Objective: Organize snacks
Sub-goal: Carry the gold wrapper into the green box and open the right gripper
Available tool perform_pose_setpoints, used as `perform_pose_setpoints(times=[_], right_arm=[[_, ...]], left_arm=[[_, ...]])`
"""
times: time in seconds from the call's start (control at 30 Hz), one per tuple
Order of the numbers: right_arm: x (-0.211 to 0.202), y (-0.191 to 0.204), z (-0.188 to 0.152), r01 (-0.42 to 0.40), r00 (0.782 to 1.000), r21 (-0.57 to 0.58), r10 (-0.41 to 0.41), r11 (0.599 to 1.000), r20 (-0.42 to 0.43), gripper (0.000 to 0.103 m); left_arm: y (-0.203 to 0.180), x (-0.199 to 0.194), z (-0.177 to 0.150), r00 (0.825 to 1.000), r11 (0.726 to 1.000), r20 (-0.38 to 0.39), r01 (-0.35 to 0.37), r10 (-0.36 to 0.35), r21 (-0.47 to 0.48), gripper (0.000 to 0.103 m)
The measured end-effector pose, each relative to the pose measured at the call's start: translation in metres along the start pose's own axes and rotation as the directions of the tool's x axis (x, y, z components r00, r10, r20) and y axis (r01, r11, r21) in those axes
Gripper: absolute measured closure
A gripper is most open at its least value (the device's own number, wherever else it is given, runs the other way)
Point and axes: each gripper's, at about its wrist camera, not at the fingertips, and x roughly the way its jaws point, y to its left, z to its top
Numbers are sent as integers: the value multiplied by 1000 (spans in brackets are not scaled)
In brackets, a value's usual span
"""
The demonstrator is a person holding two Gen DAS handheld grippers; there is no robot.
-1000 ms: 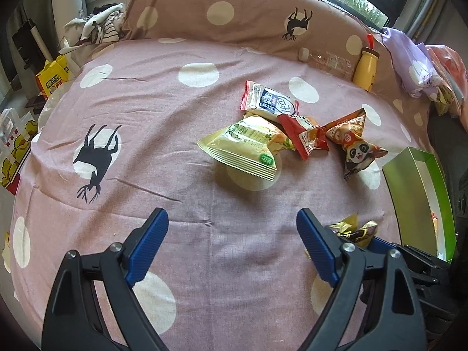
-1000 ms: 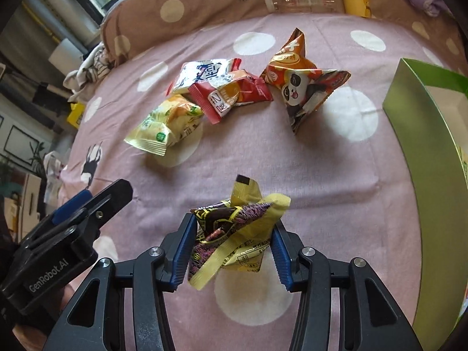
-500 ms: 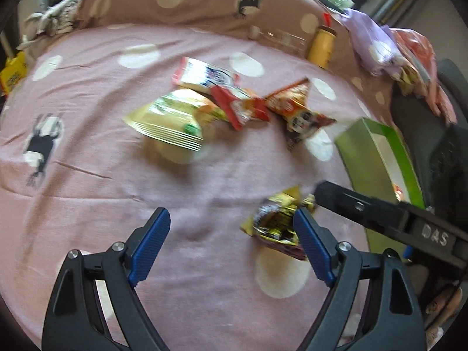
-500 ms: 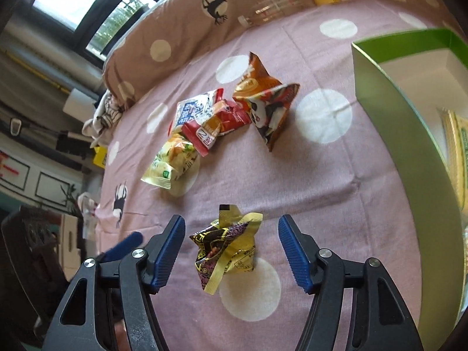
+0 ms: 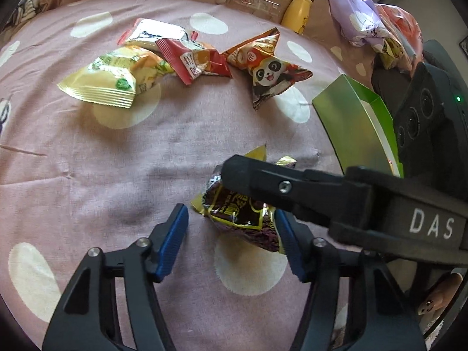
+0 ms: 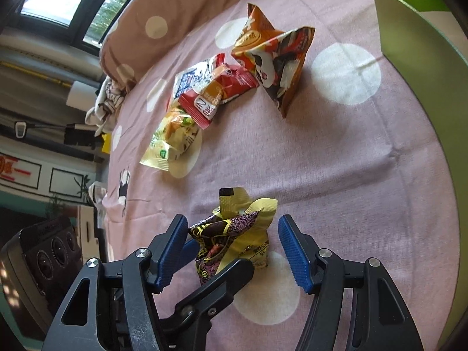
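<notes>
A crumpled purple and yellow snack packet (image 5: 237,213) (image 6: 234,237) lies on the pink dotted bedcover (image 5: 117,175). My left gripper (image 5: 231,239) is around it with jaws closing. Its right pad touches the packet's edge and its left pad stands clear. My right gripper (image 6: 232,248) also straddles the packet from the other side, jaws closing slightly, with both pads apart from it. One black finger (image 5: 292,187) of the right gripper lies across the packet's top in the left wrist view. Further back lie a panda packet (image 5: 269,70), a red packet (image 5: 193,58) and a yellow-green packet (image 5: 117,79).
A green open box (image 5: 351,122) (image 6: 409,29) stands to the right of the packets. A white-blue packet (image 5: 155,30) lies behind the red one. A yellow bottle (image 5: 298,14), a clear plastic bottle (image 5: 251,3) and a lilac cloth (image 5: 359,20) sit at the pillow edge.
My right gripper let go of the purple and yellow packet and opened around it. My left gripper swung right and down over the same packet, and its jaws narrowed.
</notes>
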Motion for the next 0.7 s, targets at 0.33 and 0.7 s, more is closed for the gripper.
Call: perform_pose_setpoints(times=[0.33,0.7], right_arm=[[-18,11,-2,-40,997,-70,45,997,68,46],[-95,33,-12,9,936,-170,52,985,348,45]], left_arm=[[-15,-22,-1,995,998,103,-1,-5,59,57],[-73,-54,14,961,978,271,6,-64,211,57]])
